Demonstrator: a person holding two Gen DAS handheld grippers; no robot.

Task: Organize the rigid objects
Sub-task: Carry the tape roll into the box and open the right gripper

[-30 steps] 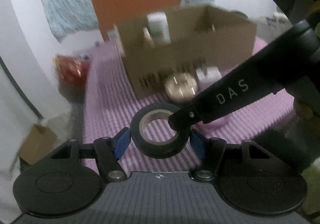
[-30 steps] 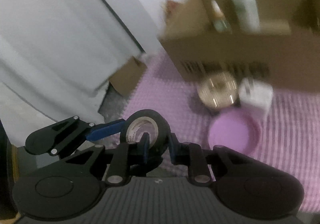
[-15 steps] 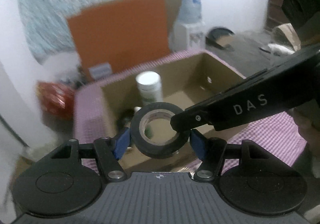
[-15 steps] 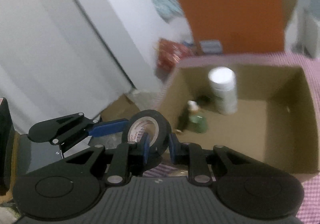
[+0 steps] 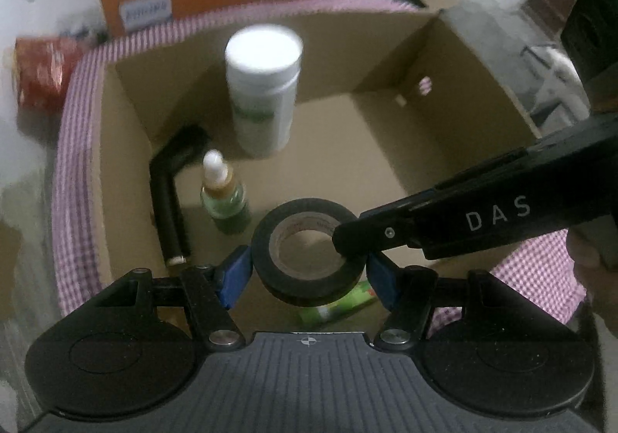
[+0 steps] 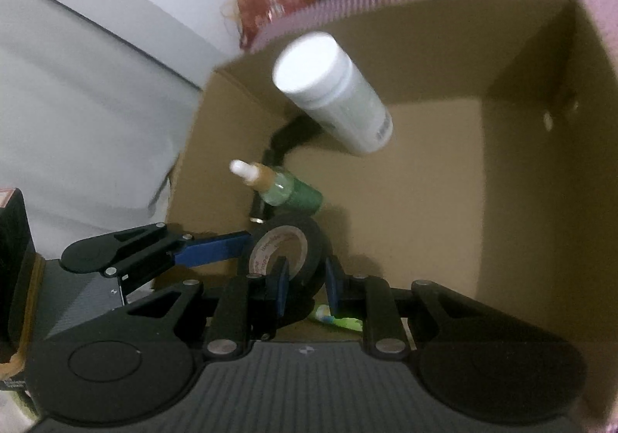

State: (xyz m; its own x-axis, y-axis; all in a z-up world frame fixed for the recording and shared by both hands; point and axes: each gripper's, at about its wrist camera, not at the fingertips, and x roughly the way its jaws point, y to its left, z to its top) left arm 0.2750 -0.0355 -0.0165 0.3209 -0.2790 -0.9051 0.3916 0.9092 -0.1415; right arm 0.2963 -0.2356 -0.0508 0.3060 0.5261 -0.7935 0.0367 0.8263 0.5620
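Above the open box (image 5: 127, 147), the tape roll (image 5: 309, 251) is clamped across its outer width by the left gripper (image 5: 309, 270) and pinched through its wall by the right gripper (image 6: 305, 286).

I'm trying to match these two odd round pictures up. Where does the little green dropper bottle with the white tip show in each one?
Left wrist view: the green dropper bottle stands left of centre on the box floor, just left of the held black tape roll.
Right wrist view: the bottle leans left of centre, just above the tape roll.
Shared landmark: the tall white bottle behind it in the cardboard box.
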